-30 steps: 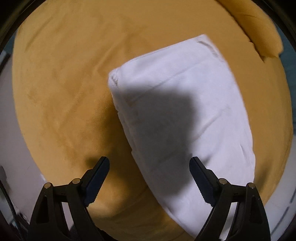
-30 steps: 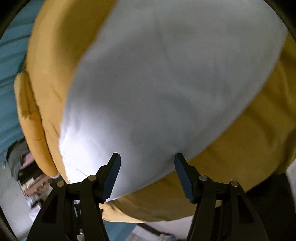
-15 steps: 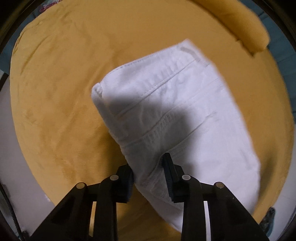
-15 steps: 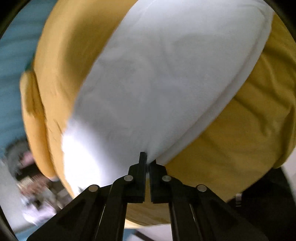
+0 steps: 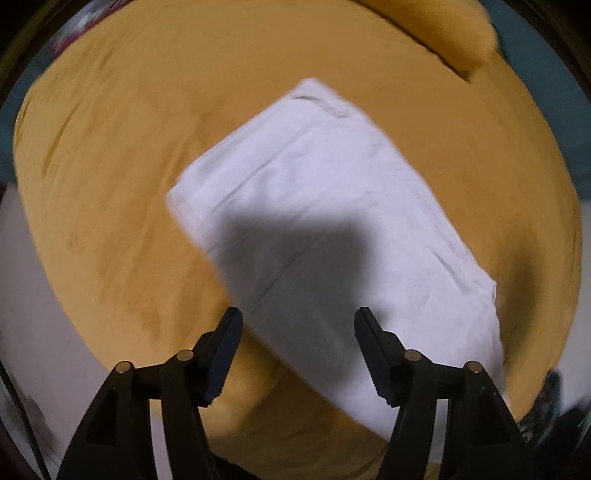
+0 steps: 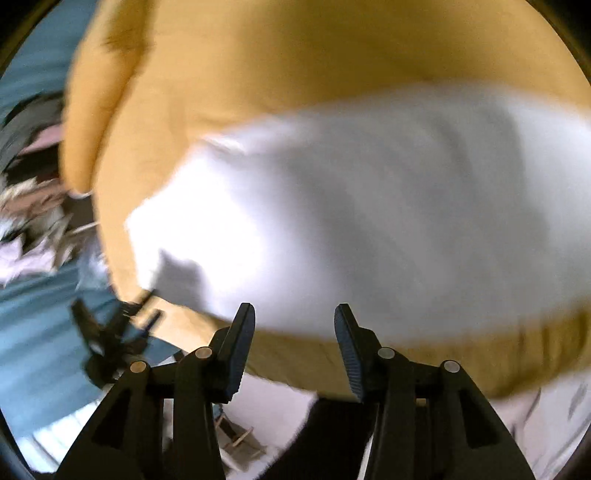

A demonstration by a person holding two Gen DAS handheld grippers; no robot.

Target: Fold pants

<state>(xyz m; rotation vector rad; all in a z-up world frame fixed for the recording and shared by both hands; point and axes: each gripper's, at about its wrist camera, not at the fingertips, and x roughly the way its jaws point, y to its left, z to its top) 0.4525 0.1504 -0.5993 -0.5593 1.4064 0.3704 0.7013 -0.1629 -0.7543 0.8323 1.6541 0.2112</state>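
White pants [image 5: 325, 229], folded into a thick oblong packet, lie flat on a mustard-yellow cushion [image 5: 122, 173], seen from the left wrist camera looking nearly straight down; the packet runs from about 11 o'clock to 4 o'clock across the middle of the view, one short end up near 12 o'clock and the other reaching past the cushion's lower right edge. A dark shadow falls across the packet's centre. The left gripper [image 5: 297, 354] hovers above the near long edge of the pants at 6 o'clock, its jaws parted and opening, with nothing pinched between them; the cloth shows in the gap but lies below the pads, not touched by them. A raised yellow bolster [image 5: 450, 33] rims the cushion at 1 o'clock, and pale floor [image 5: 33, 325] shows at 8 o'clock. In the heavily blurred right wrist view, the pants [image 6: 388, 221] fill the centre and right, bright toward 9 o'clock, with the cushion [image 6: 295, 66] arching over them at 12 o'clock. The right gripper [image 6: 293, 350] at 6 o'clock is likewise partway apart and opening, empty, held off the packet's near edge above the cushion's rim. Blue fabric [image 6: 40, 317] and blurred clutter sit at 8 to 9 o'clock.
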